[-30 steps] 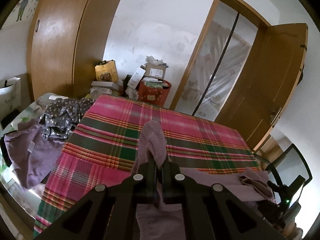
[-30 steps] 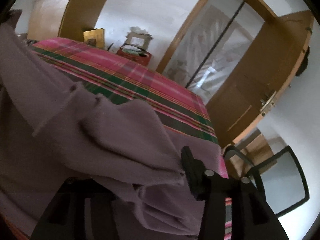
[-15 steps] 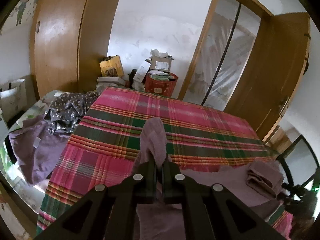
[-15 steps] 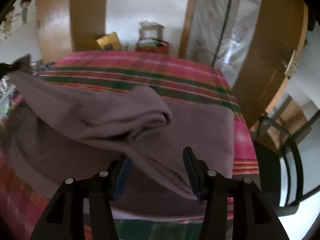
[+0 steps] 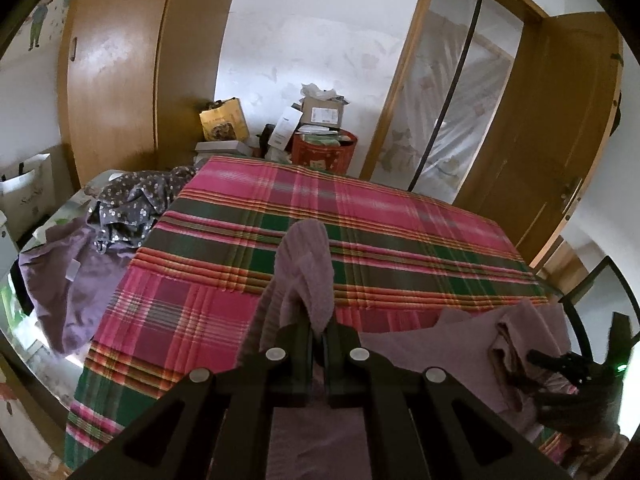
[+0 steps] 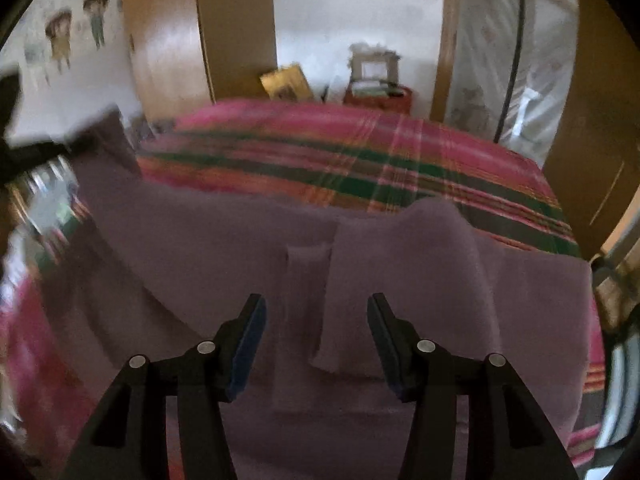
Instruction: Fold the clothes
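A mauve fleece garment (image 6: 400, 264) lies spread on the near part of the plaid-covered bed (image 6: 340, 160). My left gripper (image 5: 318, 332) is shut on a bunched fold of this garment (image 5: 306, 268), which sticks up past the fingertips. My right gripper (image 6: 316, 312) is open and empty just above the garment, its jaws either side of a folded flap. The right gripper also shows at the lower right of the left wrist view (image 5: 576, 368), beside the garment's far bunched end (image 5: 516, 336).
A pile of purple and dotted grey clothes (image 5: 104, 232) lies left of the bed. Boxes and a red bin (image 5: 320, 148) stand against the far wall. A wooden wardrobe (image 5: 120, 80) is at the left, a wooden door (image 5: 540, 140) at the right, and a black chair (image 5: 600, 280) beside it.
My right gripper has let go of the garment and opened; the cloth has dropped flat onto the bed. My left gripper stays shut on its fold and has risen slightly.
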Motion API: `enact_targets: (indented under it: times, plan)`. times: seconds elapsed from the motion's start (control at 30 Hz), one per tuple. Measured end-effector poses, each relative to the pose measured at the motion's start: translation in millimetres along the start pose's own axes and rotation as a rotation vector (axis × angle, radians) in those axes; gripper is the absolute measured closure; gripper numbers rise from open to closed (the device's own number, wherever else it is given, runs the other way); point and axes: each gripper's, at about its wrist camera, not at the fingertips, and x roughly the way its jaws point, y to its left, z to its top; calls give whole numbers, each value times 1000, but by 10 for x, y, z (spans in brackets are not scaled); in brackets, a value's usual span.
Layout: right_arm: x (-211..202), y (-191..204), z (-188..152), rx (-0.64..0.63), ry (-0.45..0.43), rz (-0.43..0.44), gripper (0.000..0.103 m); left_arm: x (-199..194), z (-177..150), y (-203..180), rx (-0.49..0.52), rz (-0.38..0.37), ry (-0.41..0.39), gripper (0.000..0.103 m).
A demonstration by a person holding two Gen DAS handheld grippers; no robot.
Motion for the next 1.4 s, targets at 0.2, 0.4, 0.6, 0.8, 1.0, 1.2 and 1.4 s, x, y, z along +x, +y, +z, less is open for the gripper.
enact_targets:
  times: [0.2, 0.4, 0.6, 0.8, 1.0, 1.2, 1.4]
  plan:
    - [98, -76, -66, 37, 34, -73, 66, 20, 15, 54, -14, 13, 7, 100]
    - [-160, -430, -144, 119, -9, -164, 92, 34, 13, 46, -20, 23, 7, 100]
    - [-518, -1092, -252, 278, -85, -283, 92, 17, 14, 12, -13, 36, 5, 100]
    - [-744, -1681, -458, 388, -95, -483, 92, 18, 31, -4, -15, 44, 2, 100]
    - [-644, -1991, -599, 400, -5, -604, 88, 34, 41, -12, -17, 51, 2, 100]
    - [-518, -2081, -759, 403, 68, -616, 83, 10, 33, 1, -17, 49, 4, 100]
    - [-704, -2071, -991, 431, 117, -666, 81, -2, 15, 23, -23, 42, 7, 100]
